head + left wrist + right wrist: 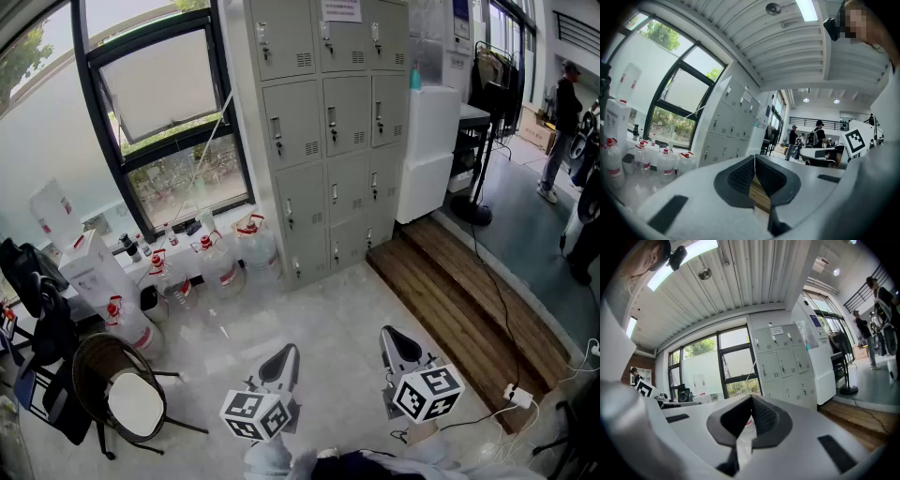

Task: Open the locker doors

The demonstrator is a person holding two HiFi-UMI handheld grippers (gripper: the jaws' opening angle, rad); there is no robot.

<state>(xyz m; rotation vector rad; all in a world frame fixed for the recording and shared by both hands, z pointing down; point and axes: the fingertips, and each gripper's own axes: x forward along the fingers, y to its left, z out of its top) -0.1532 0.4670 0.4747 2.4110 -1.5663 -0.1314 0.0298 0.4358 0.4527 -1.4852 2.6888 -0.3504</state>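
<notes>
My left gripper (291, 349) and right gripper (387, 332) are both pinched together and empty; the lockers (328, 131) stand well ahead of them, every door closed.

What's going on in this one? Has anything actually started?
A person stands some way back from the grey lockers, with the left gripper and the right gripper held out in front. Both pairs of jaws are shut with nothing between them. Every locker door in view is closed and neither gripper is near one, so no door has been opened yet.
</notes>
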